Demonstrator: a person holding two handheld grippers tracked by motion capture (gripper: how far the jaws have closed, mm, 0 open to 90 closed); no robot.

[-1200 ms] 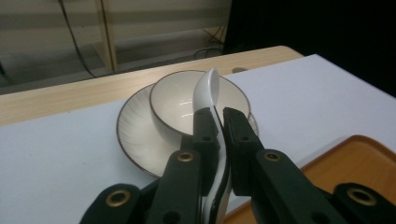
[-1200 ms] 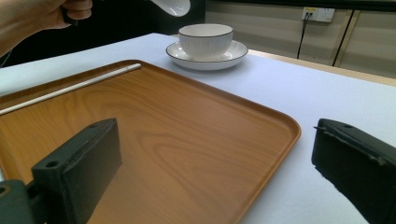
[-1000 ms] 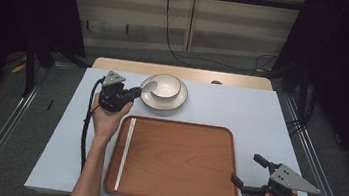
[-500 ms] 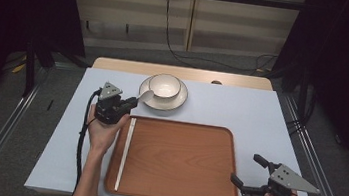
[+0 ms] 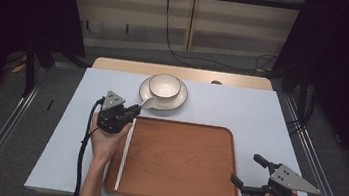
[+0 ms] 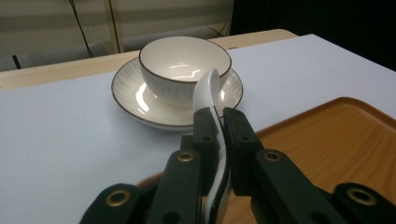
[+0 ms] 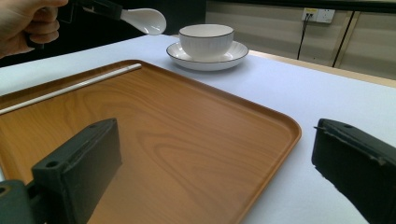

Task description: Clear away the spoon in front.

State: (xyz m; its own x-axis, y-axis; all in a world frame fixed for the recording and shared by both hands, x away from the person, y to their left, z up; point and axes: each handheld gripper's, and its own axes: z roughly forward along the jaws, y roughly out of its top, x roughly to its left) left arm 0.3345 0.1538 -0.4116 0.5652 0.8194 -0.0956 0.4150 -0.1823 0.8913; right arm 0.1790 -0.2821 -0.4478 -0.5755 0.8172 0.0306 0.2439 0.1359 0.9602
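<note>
Spoon: my left gripper has its jaws clamped on the handle, bowl end forward, raised near the tray's far left corner, beside the chopsticks. My right gripper's jaws stand apart, idle.

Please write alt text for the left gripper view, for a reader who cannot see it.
The left gripper is shut on a white spoon, its scoop raised before a white bowl on a saucer. A wooden tray lies lower right on the pale table.
</note>
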